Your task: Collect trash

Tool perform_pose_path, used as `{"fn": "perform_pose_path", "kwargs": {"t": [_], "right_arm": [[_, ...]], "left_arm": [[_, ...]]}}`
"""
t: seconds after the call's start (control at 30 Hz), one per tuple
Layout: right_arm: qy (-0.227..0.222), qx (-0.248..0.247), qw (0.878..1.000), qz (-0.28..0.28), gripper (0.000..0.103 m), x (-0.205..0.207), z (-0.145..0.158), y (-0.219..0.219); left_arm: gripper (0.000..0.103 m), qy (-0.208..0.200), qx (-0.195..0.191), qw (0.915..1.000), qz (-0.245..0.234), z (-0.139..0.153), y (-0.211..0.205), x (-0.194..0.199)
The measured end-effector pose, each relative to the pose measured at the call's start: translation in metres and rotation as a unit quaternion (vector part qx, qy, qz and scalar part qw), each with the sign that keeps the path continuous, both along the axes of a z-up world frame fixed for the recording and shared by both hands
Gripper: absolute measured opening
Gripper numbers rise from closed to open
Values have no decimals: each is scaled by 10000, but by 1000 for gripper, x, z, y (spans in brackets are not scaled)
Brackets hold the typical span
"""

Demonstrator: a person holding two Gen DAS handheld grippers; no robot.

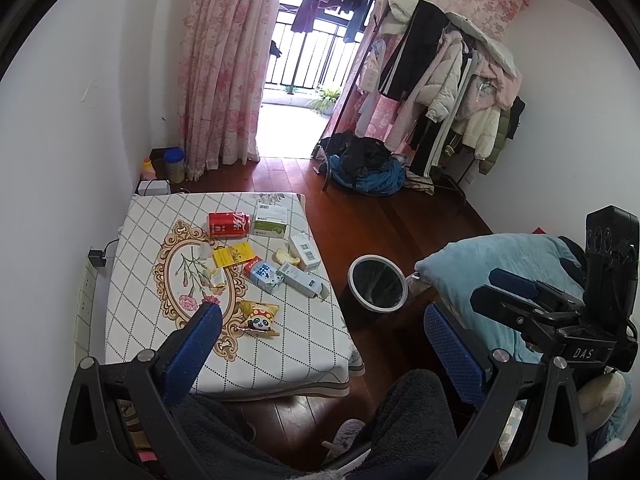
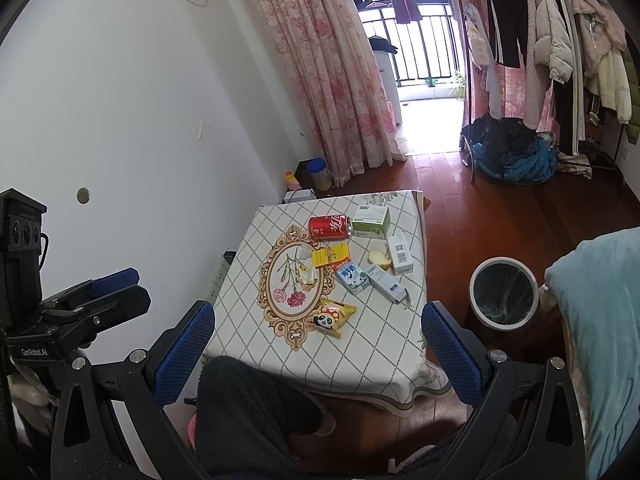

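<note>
Trash is scattered over the middle and far half of the counter [image 2: 280, 344], nothing yet collected as far as I can see. Inventory, near to far: panda snack packet [image 2: 334, 317] nearest my edge, lying flat; blue-and-white milk carton [image 2: 352, 277] touching a long white-green box [image 2: 386, 283] that points toward the right edge; yellow packet [image 2: 330, 256] and a small crumpled wrapper [image 2: 306, 274] inside the printed oval frame; bread scrap [image 2: 379, 258] just beside a white barcode box [image 2: 400, 253] at the right edge; red cola can [image 2: 330, 227] on its side next to a green-white box [image 2: 371, 221] near the far edge.

Bin [image 2: 503, 298], round, white rim, dark liner, stands on the floor off the counter's right edge, mouth open upward.

My left gripper [image 1: 322, 328]: jaws spread wide, holding nothing, hovering over the near edge. My right gripper [image 2: 318, 332]: jaws likewise spread wide and empty, above the near edge.

Judgement: start of task, first pick pending. Plan: take the panda packet first, since it is closest and clear of its neighbours. It is flat and crinkly, so I should come down steeply and pinch across its narrow width, catching film, not tablecloth. The right gripper sits on the bin side, so use it. Can may roll; approach across its body
</note>
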State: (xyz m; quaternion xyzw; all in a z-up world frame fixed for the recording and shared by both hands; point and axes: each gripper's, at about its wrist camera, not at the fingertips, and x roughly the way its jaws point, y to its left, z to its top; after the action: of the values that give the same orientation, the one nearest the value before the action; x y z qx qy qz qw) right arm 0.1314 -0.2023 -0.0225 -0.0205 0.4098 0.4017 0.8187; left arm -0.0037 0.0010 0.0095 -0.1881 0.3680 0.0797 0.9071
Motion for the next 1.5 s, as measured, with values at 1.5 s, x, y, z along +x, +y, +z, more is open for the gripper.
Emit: {"fn": "perform_pose_path", "kwargs": {"t": [1.5], "right_arm": [[1015,-2241,9678,-538,85,142,-254,150]], "left_arm": [[103,2440,3,9497,1962,-264,136,80]]}}
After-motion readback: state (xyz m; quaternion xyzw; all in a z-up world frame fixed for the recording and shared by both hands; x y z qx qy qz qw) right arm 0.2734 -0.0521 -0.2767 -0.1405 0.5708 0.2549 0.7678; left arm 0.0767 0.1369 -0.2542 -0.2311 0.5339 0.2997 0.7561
